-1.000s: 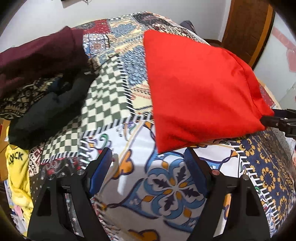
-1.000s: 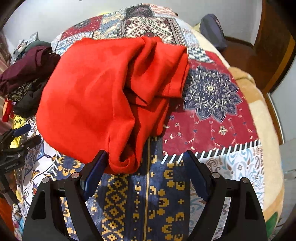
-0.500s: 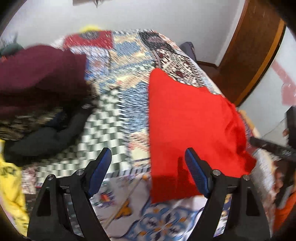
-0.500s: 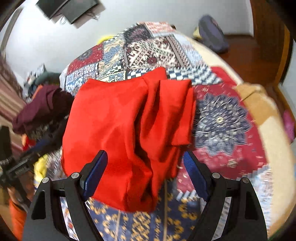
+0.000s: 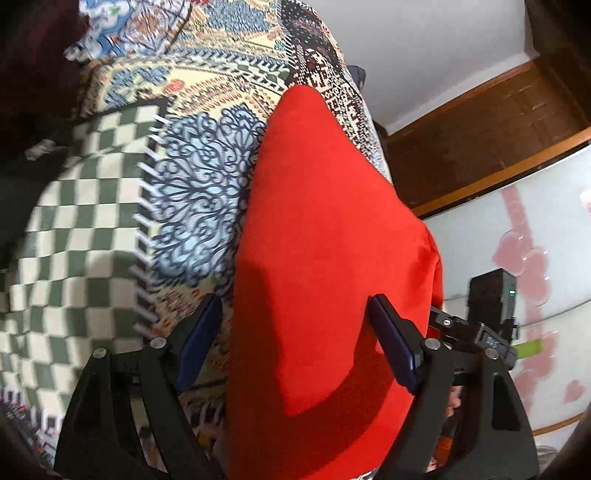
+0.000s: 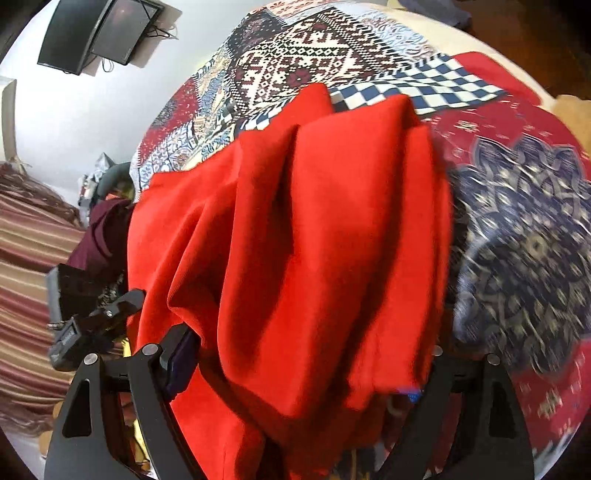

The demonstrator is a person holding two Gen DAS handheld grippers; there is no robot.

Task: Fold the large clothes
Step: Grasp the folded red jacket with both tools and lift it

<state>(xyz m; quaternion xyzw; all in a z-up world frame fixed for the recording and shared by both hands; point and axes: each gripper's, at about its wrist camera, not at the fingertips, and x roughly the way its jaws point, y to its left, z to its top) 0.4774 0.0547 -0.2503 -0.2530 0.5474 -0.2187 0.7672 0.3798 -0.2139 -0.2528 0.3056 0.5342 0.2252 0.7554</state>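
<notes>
The red garment [image 6: 295, 236] is straddled by the wide, empty left gripper [image 5: 295, 332] and right gripper [image 6: 295, 365]. If only the top layer at six o'clock is pinched, the bunched folds could be dragged apart across the patchwork bedspread [image 5: 199, 184].

A patchwork bedspread [image 5: 92, 229] is covering the bed; a black screen [image 6: 96, 33] is hanging on the wall; a striped curtain [image 6: 26, 258] is hanging beside the bed's left edge.

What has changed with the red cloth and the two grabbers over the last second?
Both grippers closed in on the red cloth: it lay ahead of them, and now its near end sits between the open jaws of the left gripper and the right gripper. Both views have tilted. Neither has clamped it. The cloth still lies folded on the patchwork bedspread.
</notes>
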